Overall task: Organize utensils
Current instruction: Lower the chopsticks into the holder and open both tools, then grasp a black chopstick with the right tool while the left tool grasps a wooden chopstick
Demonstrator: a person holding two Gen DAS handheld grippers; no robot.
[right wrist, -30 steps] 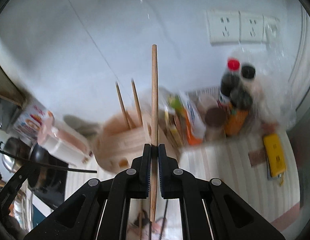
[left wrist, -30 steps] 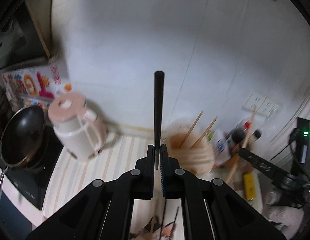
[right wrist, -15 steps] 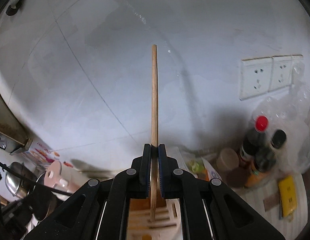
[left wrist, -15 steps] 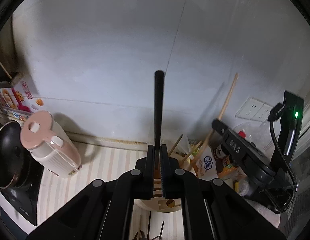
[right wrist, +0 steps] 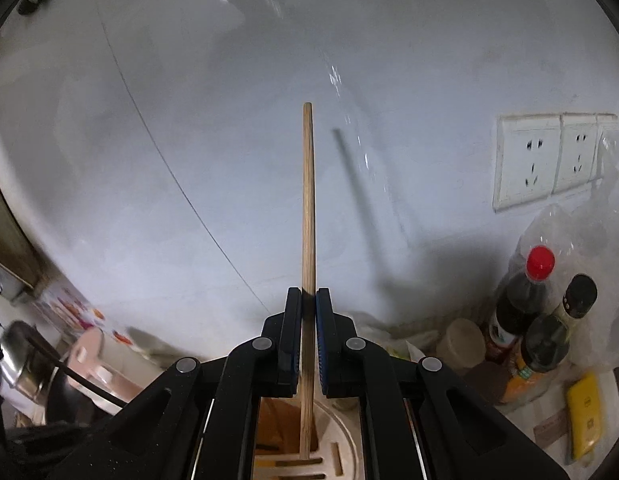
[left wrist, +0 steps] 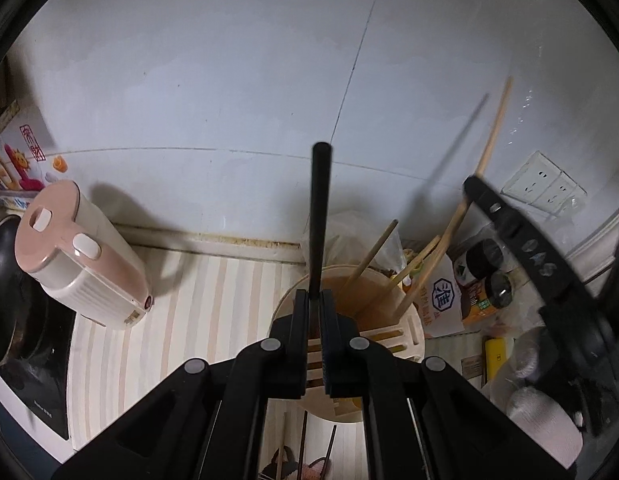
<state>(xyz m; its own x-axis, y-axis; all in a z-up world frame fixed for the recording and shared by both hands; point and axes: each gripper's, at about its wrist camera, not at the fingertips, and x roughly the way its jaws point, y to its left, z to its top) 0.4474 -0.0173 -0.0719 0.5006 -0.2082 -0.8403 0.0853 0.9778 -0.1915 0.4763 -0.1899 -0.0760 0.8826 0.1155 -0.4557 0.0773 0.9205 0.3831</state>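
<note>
Two sticks are held upright, one in each tool, so that each lower end can go down into the round utensil holder (left wrist: 409,320) just below the fingers. The black chopstick (left wrist: 320,208) is thin, dark and straight; the left gripper (left wrist: 314,312) is closed tightly on its lower part. The wooden chopstick (right wrist: 308,208) is pale brown and long; the right gripper (right wrist: 308,312) clamps it, and its lower end seems to enter a compartment already. Other wooden chopsticks (left wrist: 369,256) lean inside the holder, right of the left tool. A pink kettle (left wrist: 77,256) stands farther left.
</note>
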